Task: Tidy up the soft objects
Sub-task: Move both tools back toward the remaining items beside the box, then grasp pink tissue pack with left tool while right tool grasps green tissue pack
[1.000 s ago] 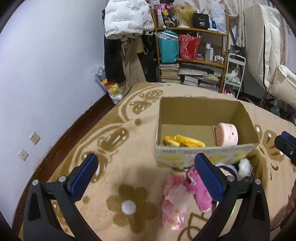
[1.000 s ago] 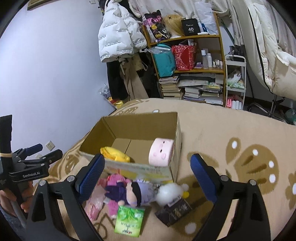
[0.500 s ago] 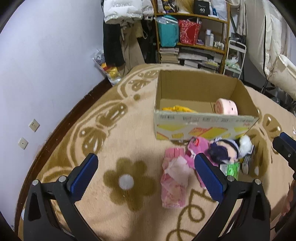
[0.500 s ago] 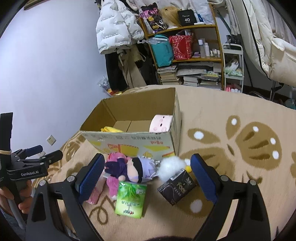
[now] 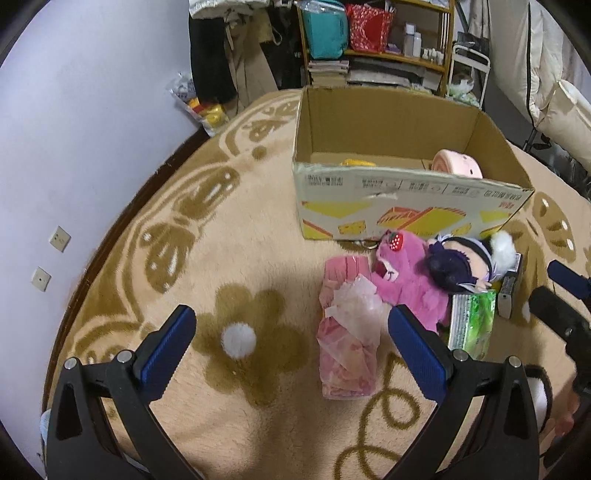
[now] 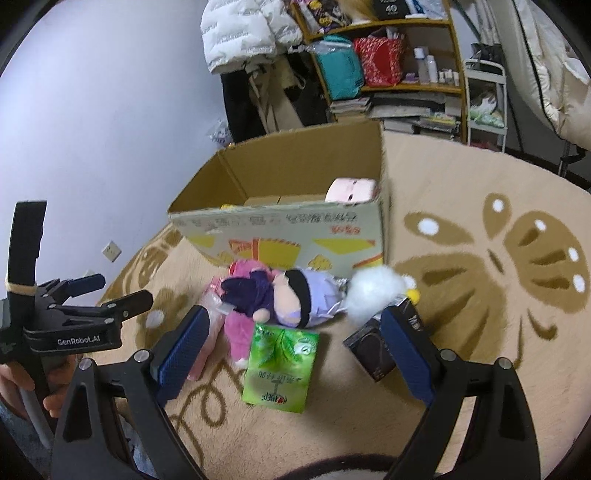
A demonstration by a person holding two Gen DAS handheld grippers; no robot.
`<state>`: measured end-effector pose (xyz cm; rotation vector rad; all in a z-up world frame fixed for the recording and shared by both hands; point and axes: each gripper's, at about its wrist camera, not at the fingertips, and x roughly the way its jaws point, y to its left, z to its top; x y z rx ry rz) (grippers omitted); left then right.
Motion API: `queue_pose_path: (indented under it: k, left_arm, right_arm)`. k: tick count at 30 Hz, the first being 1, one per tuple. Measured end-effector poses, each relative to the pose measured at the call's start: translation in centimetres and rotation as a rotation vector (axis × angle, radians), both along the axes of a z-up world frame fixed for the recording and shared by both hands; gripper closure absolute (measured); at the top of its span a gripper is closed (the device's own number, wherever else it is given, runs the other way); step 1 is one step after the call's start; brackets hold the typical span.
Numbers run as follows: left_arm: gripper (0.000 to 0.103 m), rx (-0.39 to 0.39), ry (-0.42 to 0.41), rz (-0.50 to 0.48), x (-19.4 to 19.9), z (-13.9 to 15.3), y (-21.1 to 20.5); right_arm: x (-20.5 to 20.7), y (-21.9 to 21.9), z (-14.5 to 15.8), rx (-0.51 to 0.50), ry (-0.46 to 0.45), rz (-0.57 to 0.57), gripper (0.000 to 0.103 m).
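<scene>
An open cardboard box [image 5: 406,206] [image 6: 291,236] stands on the carpet, holding a pink roll plush [image 5: 458,168] [image 6: 351,190] and a yellow soft item [image 5: 356,162]. In front of it lie a pink tissue pack [image 5: 347,332], a magenta plush [image 5: 406,273], a dark-haired doll [image 6: 284,295] [image 5: 458,262], a white pompom [image 6: 373,291], a green tissue pack [image 6: 280,365] [image 5: 471,325] and a black box [image 6: 380,347]. My left gripper [image 5: 291,347] hangs open above the carpet, left of the pile. My right gripper [image 6: 295,347] is open over the green pack, empty.
A cluttered shelf [image 6: 388,59] with bags, books and bottles stands behind the box, beside hanging coats [image 6: 251,33]. A white padded chair [image 5: 554,96] is at far right. The wall [image 5: 74,110] with sockets runs along the left. A hand [image 6: 55,391] holds the left gripper's handle.
Both grippers have pulled back and lowered toward the floor pile; the box now sits farther up in each view and the items in front show fully. Both stay open.
</scene>
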<state>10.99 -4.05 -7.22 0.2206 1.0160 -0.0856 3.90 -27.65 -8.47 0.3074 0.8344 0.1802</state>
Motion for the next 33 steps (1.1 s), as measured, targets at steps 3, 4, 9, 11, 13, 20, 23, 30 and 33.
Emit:
queue_pose_path:
  k: [3,4,9,11,13,20,23,30,33]
  left_arm:
    - [0.0,-0.005,0.028,0.004,0.5,-0.8,0.0]
    - [0.0,-0.005,0.037,0.005,0.6,-1.1,-0.1]
    - [0.0,-0.009,0.089,-0.003,1.2,-2.5,-0.4]
    - [0.0,-0.009,0.108,-0.006,1.4,-3.1,-0.6]
    - [0.0,-0.007,0.127,-0.011,1.6,-3.7,-0.8]
    - [0.0,-0.002,0.164,-0.013,2.4,-5.4,-1.2]
    - [0.0,0.001,0.183,-0.01,2.8,-6.3,-1.4]
    - [0.0,0.012,0.225,-0.022,3.5,-7.7,-1.9]
    - [0.0,0.017,0.239,-0.028,3.7,-8.3,-2.1]
  right_arm:
    - [0.4,0.5,-0.9,-0.002,0.025,0.022,0.007]
    - [0.6,0.6,-1.2,-0.003,0.036,0.028,0.008]
    - [1.2,1.0,-2.4,0.012,0.077,0.044,0.016]
    - [1.6,1.2,-2.8,0.011,0.09,0.056,0.022]
    - [2.0,1.5,-3.2,0.013,0.104,0.065,0.027]
    - [2.7,1.7,-4.6,0.04,0.143,0.074,0.029]
    - [2.9,1.6,-5.1,0.043,0.157,0.077,0.029]
    - [3.3,1.7,-5.8,0.052,0.177,0.087,0.036]
    - [3.5,1.7,-6.0,0.06,0.185,0.086,0.036]
